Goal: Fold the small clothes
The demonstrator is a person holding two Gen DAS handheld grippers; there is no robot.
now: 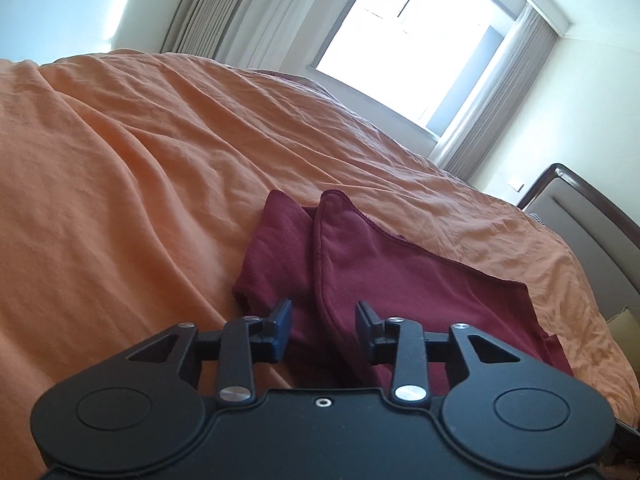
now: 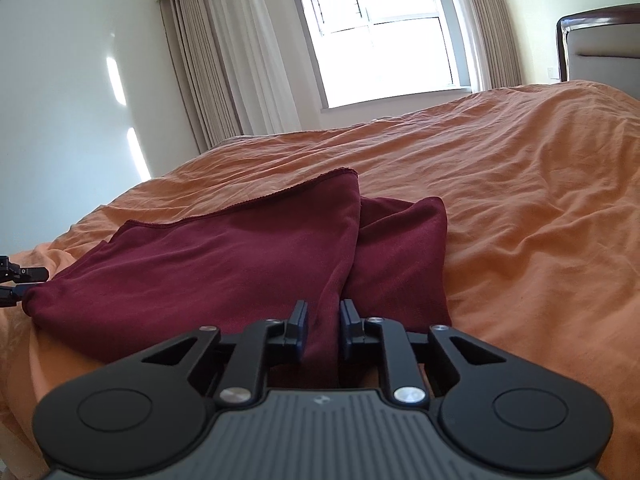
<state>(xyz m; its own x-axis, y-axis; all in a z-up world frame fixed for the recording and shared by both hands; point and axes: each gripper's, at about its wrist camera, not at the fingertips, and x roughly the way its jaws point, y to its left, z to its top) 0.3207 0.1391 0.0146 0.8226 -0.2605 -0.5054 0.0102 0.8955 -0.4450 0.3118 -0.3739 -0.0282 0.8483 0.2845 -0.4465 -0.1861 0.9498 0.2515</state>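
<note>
A dark red garment (image 1: 400,280) lies folded over on the orange bedspread (image 1: 140,160). In the left wrist view my left gripper (image 1: 323,330) is open, its fingers either side of a folded edge of the garment. In the right wrist view the same garment (image 2: 220,256) spreads left, with a sleeve-like part (image 2: 404,248) to the right. My right gripper (image 2: 323,330) has its fingers narrowed on a ridge of the red cloth that runs between them. The left gripper's fingertips (image 2: 12,280) show at the far left edge, at the garment's corner.
The orange bedspread (image 2: 520,200) is wrinkled and runs far in all directions. A window (image 2: 384,36) with grey curtains (image 2: 224,64) is behind the bed. A padded headboard (image 1: 592,240) stands at the right; it also shows in the right wrist view (image 2: 600,48).
</note>
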